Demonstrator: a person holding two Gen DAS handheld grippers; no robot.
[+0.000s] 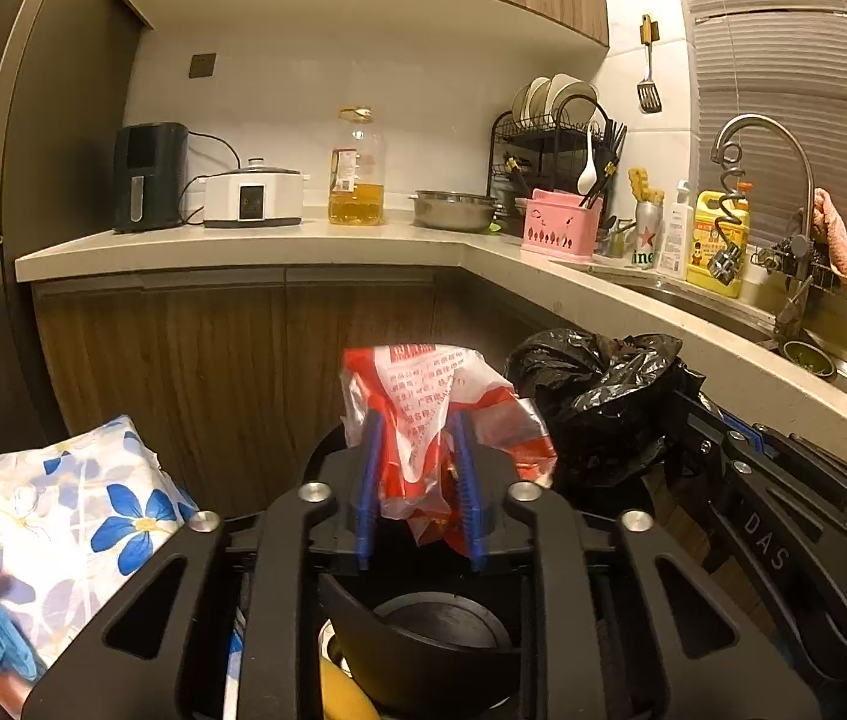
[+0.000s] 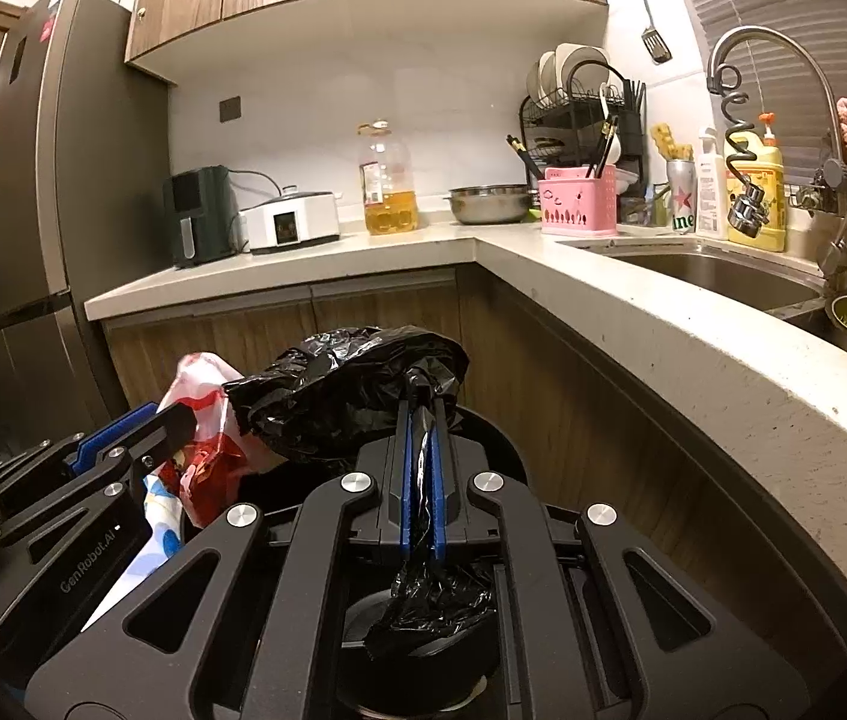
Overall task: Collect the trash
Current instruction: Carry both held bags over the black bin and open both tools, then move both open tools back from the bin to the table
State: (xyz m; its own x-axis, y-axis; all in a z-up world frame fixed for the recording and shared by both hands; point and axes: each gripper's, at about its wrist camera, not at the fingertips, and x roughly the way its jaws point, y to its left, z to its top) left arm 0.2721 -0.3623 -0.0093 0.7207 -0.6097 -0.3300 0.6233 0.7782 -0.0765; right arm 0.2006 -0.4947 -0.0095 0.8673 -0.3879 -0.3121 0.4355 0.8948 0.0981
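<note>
The left gripper (image 1: pixel 417 480) is holding a crumpled red-and-clear plastic wrapper (image 1: pixel 423 414) loosely between narrow fingers while the right gripper (image 2: pixel 421 462) is pinching a black plastic trash bag (image 2: pixel 351 384) shut-fingered, both over the bin, so dropping remains.

Floral cloth (image 1: pixel 81 498) cut off at left edge, faucet (image 2: pixel 783 90) base hidden behind bottles
</note>
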